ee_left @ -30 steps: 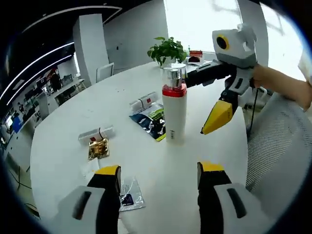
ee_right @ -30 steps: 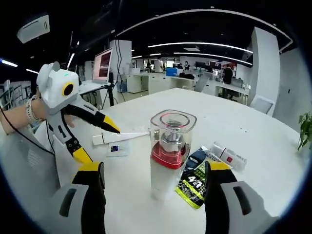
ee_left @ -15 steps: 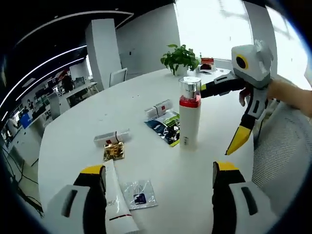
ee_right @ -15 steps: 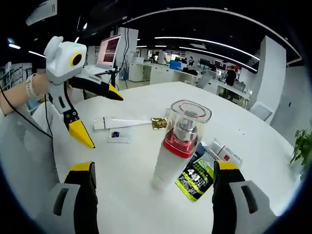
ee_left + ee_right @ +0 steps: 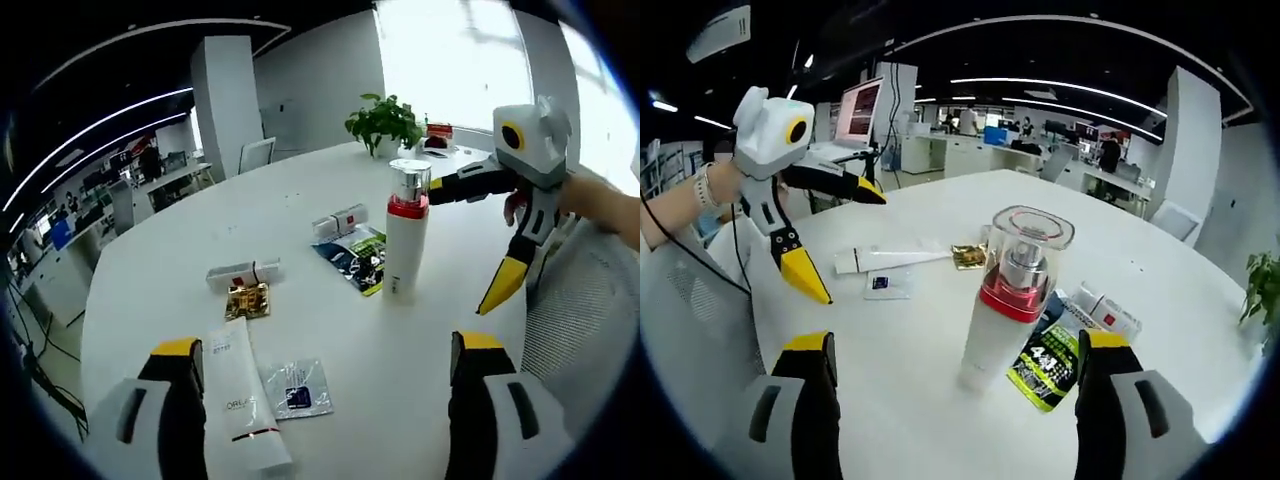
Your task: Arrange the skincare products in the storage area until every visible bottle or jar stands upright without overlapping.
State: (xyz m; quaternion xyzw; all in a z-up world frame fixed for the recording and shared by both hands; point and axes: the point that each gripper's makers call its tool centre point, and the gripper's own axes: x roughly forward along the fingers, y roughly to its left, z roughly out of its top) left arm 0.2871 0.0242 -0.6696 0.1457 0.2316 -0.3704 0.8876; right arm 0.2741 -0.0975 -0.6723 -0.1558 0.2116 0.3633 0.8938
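A white bottle [image 5: 405,245] with a red band and a clear cap stands upright on the round white table [image 5: 170,240], free of both grippers. My left gripper [image 5: 328,345] is open, well short of the bottle, above a lying white tube [image 5: 240,400] and a clear sachet [image 5: 297,388]. To the bottle's right, my right gripper [image 5: 460,245] is open and apart from it. In the right gripper view the bottle [image 5: 1010,300] rises between my open right gripper's [image 5: 956,342] jaws but beyond them. The left gripper [image 5: 848,245] hangs open at the left, above the tube [image 5: 890,258].
A small white box with a red label [image 5: 340,222] and a dark green sachet [image 5: 360,258] lie behind the bottle. A gold sachet [image 5: 247,298] and another small white pack [image 5: 243,273] lie to the left. A potted plant [image 5: 388,122] stands at the far edge. A mesh chair [image 5: 580,320] is on the right.
My left gripper has drawn back from the bottle, so the tube has come into its view. The right gripper has moved away to the bottle's side. The bottle stays upright.
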